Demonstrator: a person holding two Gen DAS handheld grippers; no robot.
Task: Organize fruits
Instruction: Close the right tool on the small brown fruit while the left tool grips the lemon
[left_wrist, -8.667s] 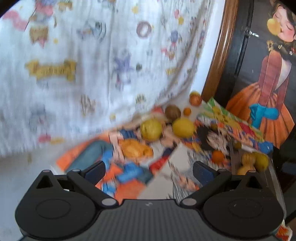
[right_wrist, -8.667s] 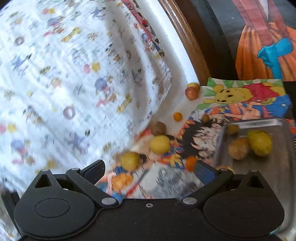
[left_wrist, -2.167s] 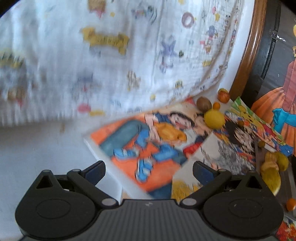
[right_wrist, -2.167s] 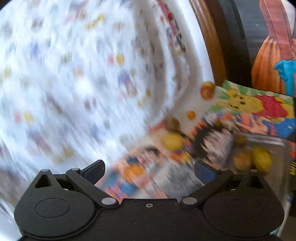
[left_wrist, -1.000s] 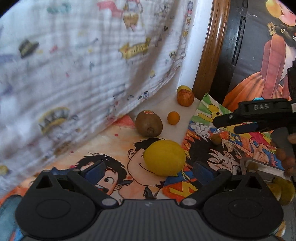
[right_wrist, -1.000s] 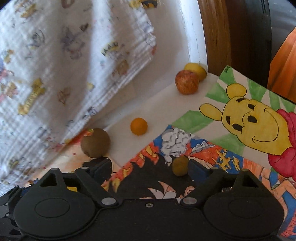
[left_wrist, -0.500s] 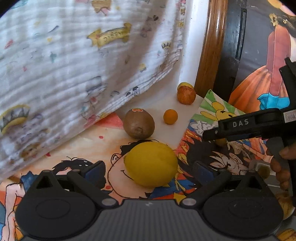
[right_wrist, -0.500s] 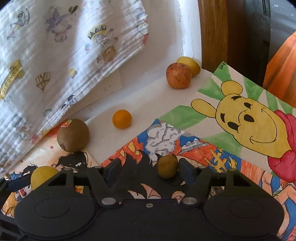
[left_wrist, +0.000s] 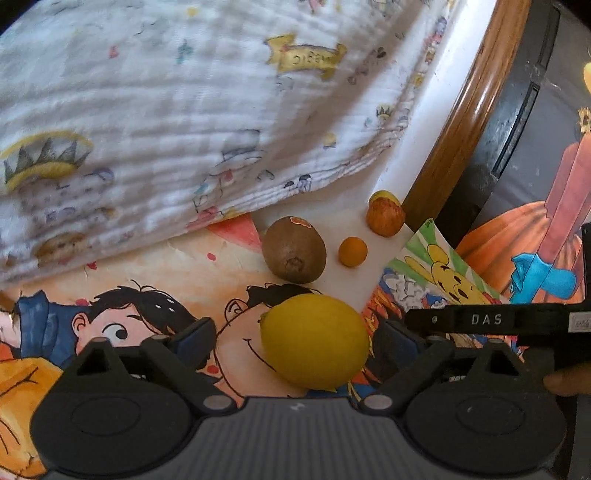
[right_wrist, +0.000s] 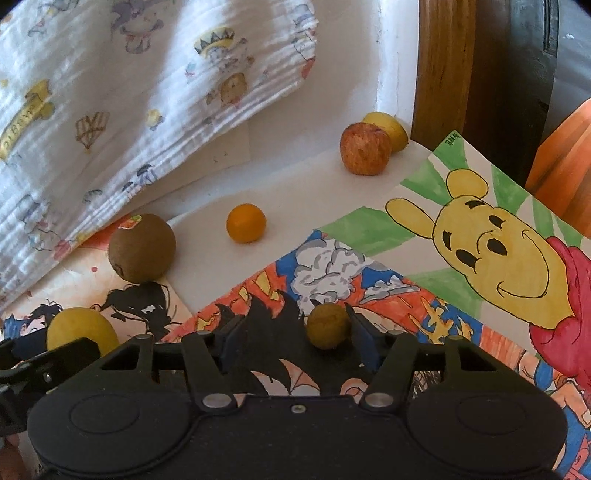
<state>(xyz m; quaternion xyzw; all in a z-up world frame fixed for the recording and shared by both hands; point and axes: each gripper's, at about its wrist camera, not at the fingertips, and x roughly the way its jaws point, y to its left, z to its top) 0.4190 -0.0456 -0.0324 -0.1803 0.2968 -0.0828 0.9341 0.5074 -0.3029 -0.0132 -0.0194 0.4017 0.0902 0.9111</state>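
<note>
Closing our left gripper (left_wrist: 295, 334) around the big smooth yellow lemon (left_wrist: 314, 341), we are narrowing still-wide jaws; its pads are not yet pressing, so it sits loose on the cartoon drawing. Further right, our right gripper (right_wrist: 295, 336) is closing on the small dull yellow-brown round fruit (right_wrist: 328, 325), one pad just beside it, apparently to lift both at once. Beyond are lying the brown fuzzy kiwi (right_wrist: 142, 248) with its sticker, unreadable. "DAS" is showing on the right gripper's finger; "magic" on the white printed cloth (left_wrist: 184, 110).
</note>
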